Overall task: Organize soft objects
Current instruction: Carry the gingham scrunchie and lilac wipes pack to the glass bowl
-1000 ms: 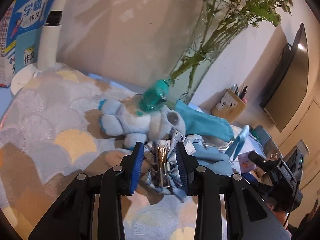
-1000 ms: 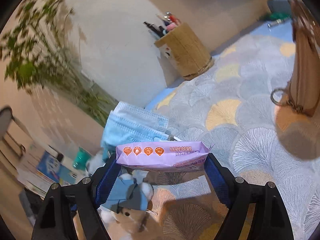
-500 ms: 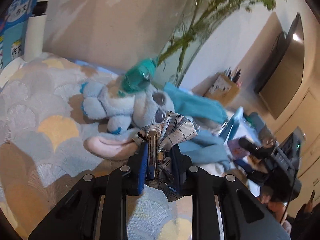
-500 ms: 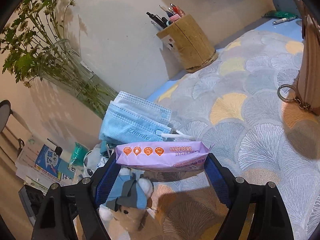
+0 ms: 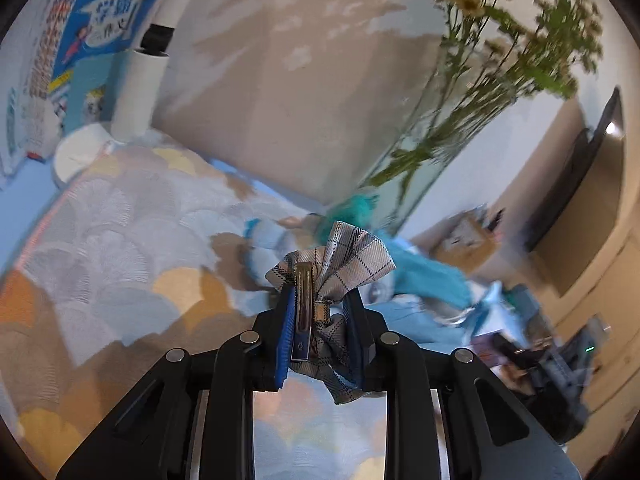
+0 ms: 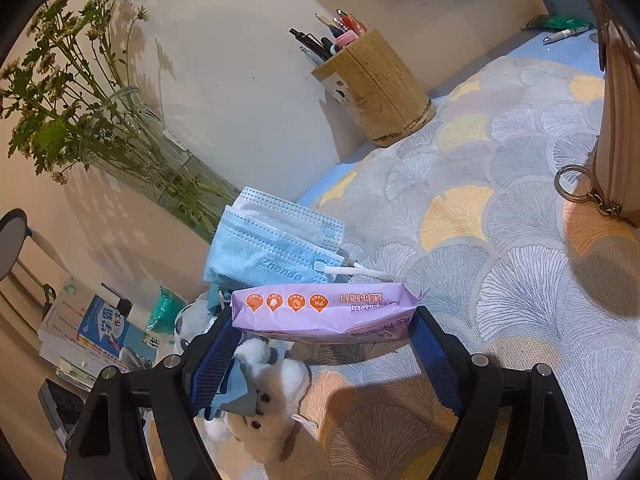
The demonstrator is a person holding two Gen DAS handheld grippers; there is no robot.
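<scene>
Left gripper [image 5: 319, 316] fingers pinch plaid bow clip [image 5: 332, 268]; right gripper [image 6: 323, 354] fingers, spread wide, clamp purple wipes pack [image 6: 324, 312].

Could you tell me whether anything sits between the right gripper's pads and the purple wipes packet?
Nothing visible does: the right gripper is closed directly on the ends of the flat purple plastic wipes packet, lifted above the patterned cloth.

Face mask [image 6: 264, 256]: embossed "Zhende". Purple wipes pack [image 6: 324, 314]: orange badge "PH". Blue book [image 5: 108, 16]: "学霸 作文".
</scene>
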